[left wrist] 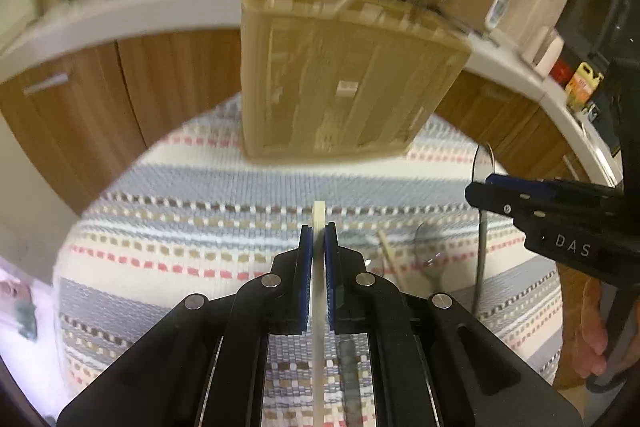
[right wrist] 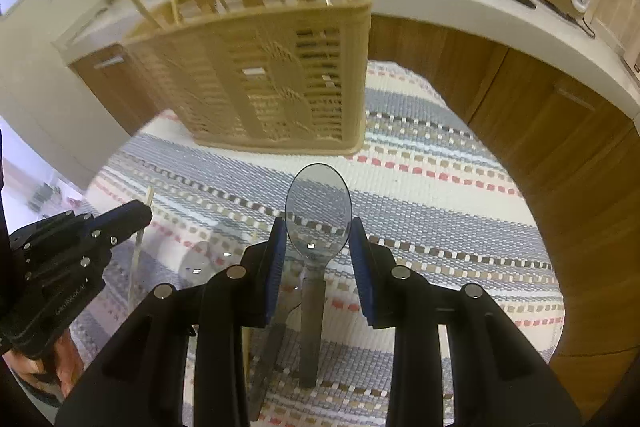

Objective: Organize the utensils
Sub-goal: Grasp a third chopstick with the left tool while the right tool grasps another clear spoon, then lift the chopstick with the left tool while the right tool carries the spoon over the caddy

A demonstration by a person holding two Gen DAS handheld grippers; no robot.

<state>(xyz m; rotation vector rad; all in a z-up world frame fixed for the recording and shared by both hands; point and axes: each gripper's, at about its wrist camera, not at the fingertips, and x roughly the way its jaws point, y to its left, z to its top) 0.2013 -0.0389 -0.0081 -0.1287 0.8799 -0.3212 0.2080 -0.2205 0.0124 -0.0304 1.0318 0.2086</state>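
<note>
The cloth (right wrist: pixel 420 187) on the table is woven in grey, cream, pink and tan stripes. The slatted utensil basket (right wrist: pixel 256 67) is beige. A pale cream chopstick (left wrist: pixel 319 219) sits between blue gripper pads (left wrist: pixel 306 267). The spoon (right wrist: pixel 318 211) is clear with a grey handle.

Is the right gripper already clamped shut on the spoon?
No: in the right wrist view the right gripper stands open, with a visible gap between each blue pad and the spoon.
</note>
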